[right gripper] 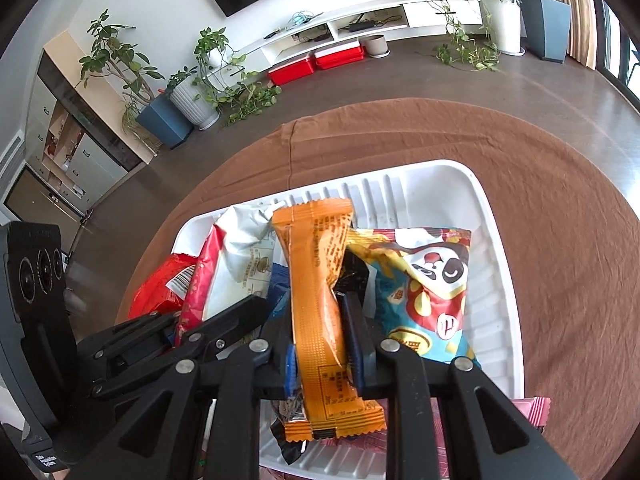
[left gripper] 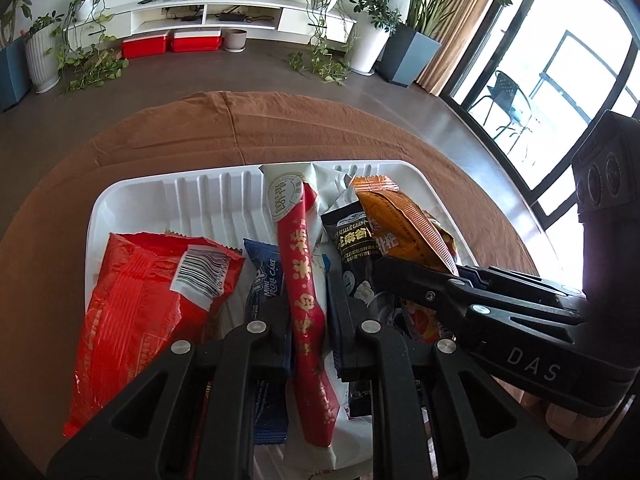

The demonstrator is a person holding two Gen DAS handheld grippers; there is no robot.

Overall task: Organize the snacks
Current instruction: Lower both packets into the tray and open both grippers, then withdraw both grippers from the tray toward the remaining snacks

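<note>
A white ribbed tray (left gripper: 200,196) (right gripper: 492,240) on a brown-clothed table holds several snack packs. My left gripper (left gripper: 310,320) is shut on a long red-and-white snack pack (left gripper: 302,280), held over the tray. My right gripper (right gripper: 320,320) is shut on an orange snack bar (right gripper: 316,292), held upright over the tray; the right gripper also shows in the left wrist view (left gripper: 460,292). In the tray lie a red bag (left gripper: 148,296), a blue mini roll cake pack (left gripper: 262,276), a black sesame pack (left gripper: 354,248) and a panda-print bag (right gripper: 432,292).
The brown cloth (left gripper: 160,132) covers the round table around the tray. A pink pack (right gripper: 532,412) lies near the tray's near right corner. Potted plants, red boxes (left gripper: 144,46) and a white TV shelf stand on the floor beyond. Windows are at the right.
</note>
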